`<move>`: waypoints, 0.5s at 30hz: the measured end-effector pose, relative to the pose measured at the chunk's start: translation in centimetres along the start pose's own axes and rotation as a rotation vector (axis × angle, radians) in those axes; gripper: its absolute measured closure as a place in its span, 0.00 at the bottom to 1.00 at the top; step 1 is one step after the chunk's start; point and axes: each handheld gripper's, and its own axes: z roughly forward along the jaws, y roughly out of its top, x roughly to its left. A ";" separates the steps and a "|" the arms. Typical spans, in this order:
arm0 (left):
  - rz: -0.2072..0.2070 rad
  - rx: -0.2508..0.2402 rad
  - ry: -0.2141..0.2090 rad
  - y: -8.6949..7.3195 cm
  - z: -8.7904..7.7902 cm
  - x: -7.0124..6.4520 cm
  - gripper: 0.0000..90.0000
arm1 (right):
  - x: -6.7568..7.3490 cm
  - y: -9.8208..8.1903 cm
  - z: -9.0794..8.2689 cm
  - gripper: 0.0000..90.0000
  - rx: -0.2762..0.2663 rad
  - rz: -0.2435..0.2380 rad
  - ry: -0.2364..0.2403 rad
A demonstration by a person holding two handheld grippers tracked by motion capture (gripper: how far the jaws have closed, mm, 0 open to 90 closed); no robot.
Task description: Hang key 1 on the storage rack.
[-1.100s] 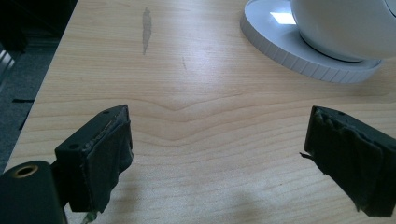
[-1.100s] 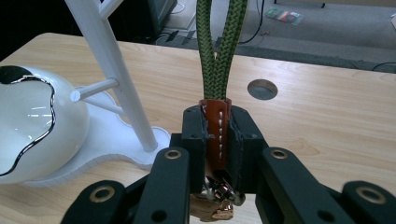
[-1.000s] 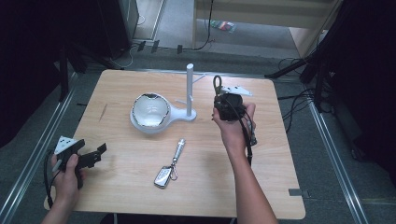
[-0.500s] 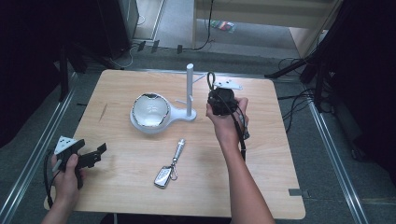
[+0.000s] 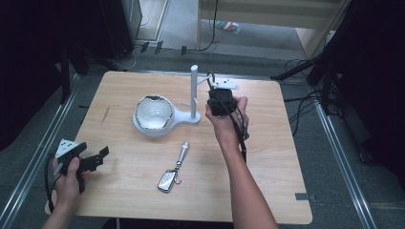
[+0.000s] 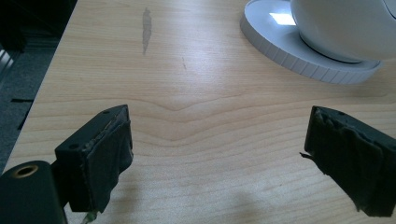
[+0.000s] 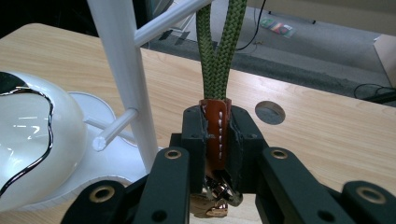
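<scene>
My right gripper [image 7: 215,140] is shut on the brown leather tab [image 7: 215,122] of a green braided cord loop [image 7: 219,51], with brass hardware hanging below the jaws. The loop rises beside the white post [image 7: 126,79] of a stand, close to its upper peg [image 7: 168,18]; whether the cord touches the peg I cannot tell. In the high view the right gripper [image 5: 219,99] is held just right of the post [image 5: 194,90]. My left gripper [image 5: 98,160] rests at the table's near left corner, jaws open over bare wood [image 6: 219,154].
The stand's base carries a white bowl-shaped dish [image 5: 154,113] with a dark rim. A car key fob [image 5: 166,181] joined to a metal piece [image 5: 183,151] lies on the wood near the table's middle. A round hole [image 7: 270,112] sits in the tabletop beyond the post.
My right gripper has moved left with the cord loop, from near the table's far right up to the stand's post. The left gripper has stayed put.
</scene>
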 end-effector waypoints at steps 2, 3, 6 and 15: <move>0.000 -0.001 0.000 0.0 0.0 0.0 0.09 | 0.3 0.0 0.0 0.89 0.000 -0.015 -0.003; 0.000 0.000 0.001 0.0 0.0 0.0 0.09 | 0.4 0.1 0.0 0.89 0.000 -0.020 -0.005; -0.001 -0.001 0.000 0.0 0.0 0.0 0.09 | 0.6 0.1 0.0 0.89 0.005 -0.027 -0.007; -0.001 -0.001 0.000 0.0 0.0 0.0 0.09 | 1.1 0.0 0.2 0.88 0.015 -0.033 0.000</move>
